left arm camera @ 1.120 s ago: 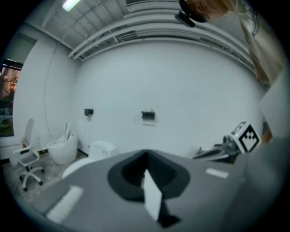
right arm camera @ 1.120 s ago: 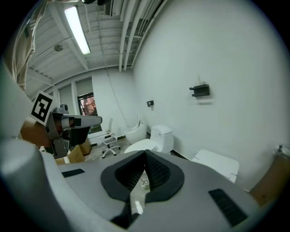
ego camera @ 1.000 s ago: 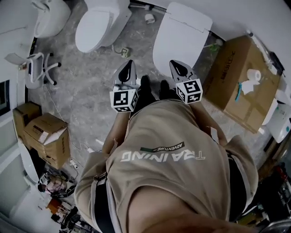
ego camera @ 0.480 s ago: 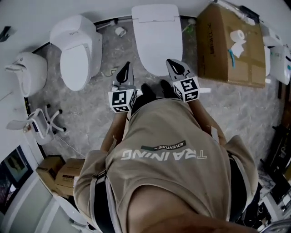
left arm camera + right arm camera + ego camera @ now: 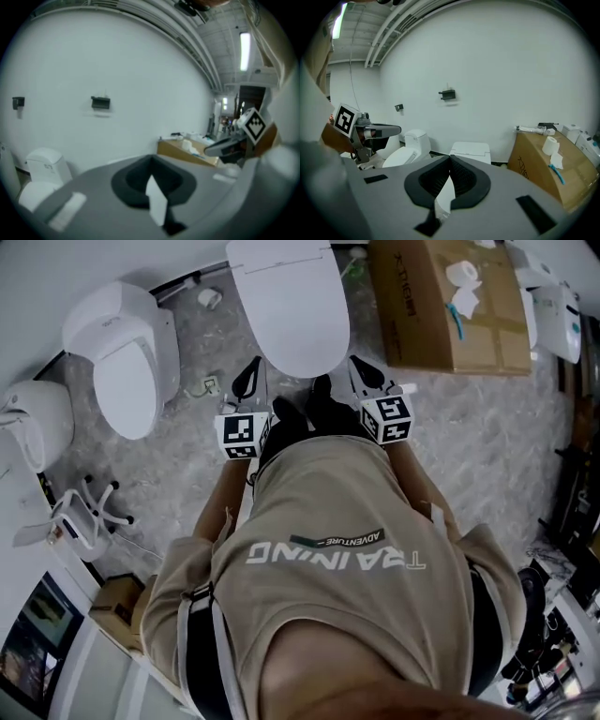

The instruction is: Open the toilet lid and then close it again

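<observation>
The toilet lid [image 5: 291,306] is down and closed, straight ahead of the person. It looks like a smooth, glossy white plastic shell. I judge it stiff and fairly light, but slippery, and hinged at its far end by the wall. The best place to take it is the rounded front lip, the end farthest from the hinge, where a jaw can slip under the overhang and lift with the least effort. A pinch on the broad top face would probably slide off. On the way back down it should be lowered under control and not dropped, since a hard plastic lid could bang or crack at the hinge.

The left hand-held gripper [image 5: 247,381] is just left of the lid's front end. Its own view shows its jaws clenched together on nothing [image 5: 151,159]. The right hand-held gripper [image 5: 367,374] is just right of the lid's front end. It is likewise closed and empty [image 5: 450,158], and the lid's rear part shows beyond it [image 5: 471,151]. Neither touches the lid, and the jaws would need to part before gripping the lip.

A second toilet [image 5: 122,362] stands left of the lid. A cardboard box [image 5: 441,315] with a toilet paper roll [image 5: 461,273] on it sits to the lid's right.

A second ago the lid lay off to the upper right at a slant. Half a second ago it was nearly square but farther off. Now it is centred, and the two grippers flank its front end, so the person has turned and closed in.
</observation>
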Tool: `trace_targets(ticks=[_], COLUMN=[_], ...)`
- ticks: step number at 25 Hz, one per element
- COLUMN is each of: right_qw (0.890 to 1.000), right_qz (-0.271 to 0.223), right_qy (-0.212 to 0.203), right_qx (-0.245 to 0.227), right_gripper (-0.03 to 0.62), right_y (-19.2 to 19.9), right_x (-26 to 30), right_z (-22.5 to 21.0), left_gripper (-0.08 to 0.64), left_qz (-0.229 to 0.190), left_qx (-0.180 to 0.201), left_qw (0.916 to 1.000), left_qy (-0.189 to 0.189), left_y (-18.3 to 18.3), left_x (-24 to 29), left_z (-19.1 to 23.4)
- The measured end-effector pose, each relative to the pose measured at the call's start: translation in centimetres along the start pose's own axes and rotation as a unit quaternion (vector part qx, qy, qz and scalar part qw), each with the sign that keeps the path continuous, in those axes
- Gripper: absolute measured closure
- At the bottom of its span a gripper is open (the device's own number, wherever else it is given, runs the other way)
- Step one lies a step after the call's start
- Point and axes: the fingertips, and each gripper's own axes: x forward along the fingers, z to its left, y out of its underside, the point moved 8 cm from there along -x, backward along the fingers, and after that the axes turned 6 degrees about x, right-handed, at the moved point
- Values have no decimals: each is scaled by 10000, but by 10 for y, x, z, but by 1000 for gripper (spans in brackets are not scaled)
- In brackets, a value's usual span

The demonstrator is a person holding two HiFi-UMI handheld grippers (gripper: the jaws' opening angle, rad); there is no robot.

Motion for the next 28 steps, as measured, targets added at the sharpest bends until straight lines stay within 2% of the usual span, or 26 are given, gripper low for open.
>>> trace_targets(ticks=[6, 11, 13, 15, 17, 22, 25, 28], right_qw=[9995, 9981, 9968, 9951, 9930, 9875, 9829, 9785], right_qz=[231, 433, 572, 754, 972, 1374, 1636, 1946], right_qy=[-217, -447, -554, -629, -640, -753, -822, -667], right_qx=[10, -18, -34, -117, -222, -193, -172, 104], right_gripper=[578, 578, 578, 578, 578, 578, 578, 578], right_y=[23, 41, 52, 63, 79, 125, 158, 192], right_x=[6, 17, 22, 33, 44, 66, 84, 103], right_z=[-28, -55, -66, -76, -84, -89, -92, -100], left_gripper=[557, 557, 557, 557, 557, 557, 557, 557], left_qz=[415, 819, 1043, 1192, 1308, 1745, 2065, 2356], left_qx=[90, -2, 137, 352, 353, -31, -510, -814], left_qw=[9991, 9965, 9943, 9922, 9907, 9836, 9763, 9678], left_qy=[-27, -149, -156, -52, 119, 451, 406, 346], left_y=[8, 25, 36, 46, 59, 116, 158, 204], left_x=[20, 37, 45, 57, 69, 88, 102, 116], left_z=[-25, -41, -49, -57, -62, -68, -63, -61])
